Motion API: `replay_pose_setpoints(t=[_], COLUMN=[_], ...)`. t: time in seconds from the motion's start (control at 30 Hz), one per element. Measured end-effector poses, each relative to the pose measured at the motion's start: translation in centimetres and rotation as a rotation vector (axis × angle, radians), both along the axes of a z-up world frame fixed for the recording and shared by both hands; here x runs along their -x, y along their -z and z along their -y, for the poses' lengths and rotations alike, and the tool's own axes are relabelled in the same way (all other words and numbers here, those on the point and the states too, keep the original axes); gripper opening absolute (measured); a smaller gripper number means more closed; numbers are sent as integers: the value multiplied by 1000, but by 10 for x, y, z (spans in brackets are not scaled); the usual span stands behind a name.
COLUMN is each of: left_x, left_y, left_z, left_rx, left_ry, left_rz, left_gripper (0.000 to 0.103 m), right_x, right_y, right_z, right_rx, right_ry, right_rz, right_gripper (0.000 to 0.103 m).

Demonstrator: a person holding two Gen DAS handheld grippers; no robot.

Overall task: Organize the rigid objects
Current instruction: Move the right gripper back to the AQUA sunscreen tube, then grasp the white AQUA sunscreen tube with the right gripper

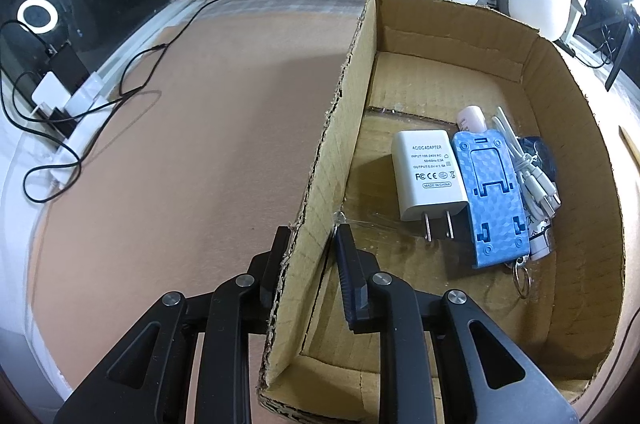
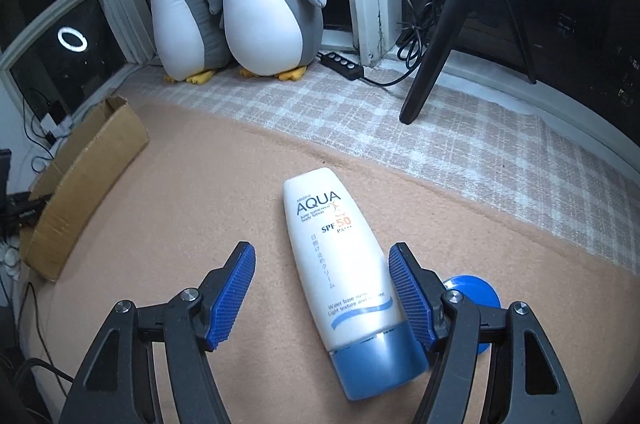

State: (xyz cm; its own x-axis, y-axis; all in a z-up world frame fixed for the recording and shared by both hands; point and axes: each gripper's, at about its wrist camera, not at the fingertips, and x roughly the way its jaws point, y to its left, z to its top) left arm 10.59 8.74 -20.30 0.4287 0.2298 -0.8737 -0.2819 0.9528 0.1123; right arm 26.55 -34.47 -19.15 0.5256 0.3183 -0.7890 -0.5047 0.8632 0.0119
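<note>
My left gripper (image 1: pixel 312 256) is shut on the left wall of the cardboard box (image 1: pixel 340 128), one finger outside and one inside. In the box lie a white AC adapter (image 1: pixel 426 176), a blue phone stand (image 1: pixel 494 196), a coiled white cable (image 1: pixel 532 176), a pink-white tube (image 1: pixel 472 118) and a key ring (image 1: pixel 522 280). My right gripper (image 2: pixel 322 288) is open around a white sunscreen tube with a blue cap (image 2: pixel 344 272) that lies on the peach mat. The tube sits nearer the right finger.
A blue disc (image 2: pixel 472 290) lies behind my right finger. Two plush penguins (image 2: pixel 240 8) stand at the window. A black tripod (image 2: pixel 444 36) and a power strip (image 2: pixel 340 62) are at the back. The box (image 2: pixel 88 180) lies far left. Black cables (image 1: pixel 80 128) run at the left.
</note>
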Motion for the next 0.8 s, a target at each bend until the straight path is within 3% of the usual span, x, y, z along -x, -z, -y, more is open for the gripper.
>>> replay_pose_setpoints(t=[0.33,0.5,0.7,0.8], left_x=[-2,-2,-2,-2], left_y=[0,-1,-1,-1], left_z=[3,2,2,2], left_rx=[-16,-17,-18,-15], left_ry=[-2,-1,-2,-3], left_rz=[-6,-5,-4,-4], left_gripper=[20,20,20,20], right_x=[-9,-6,2,3], right_y=[12,13,14,14], right_z=[9,4,6,7], right_rx=[-36,7,23,23], right_ry=[11,9,23,38], right_rz=[-49,-43,-21,-16], right_gripper=[67,66,44,43])
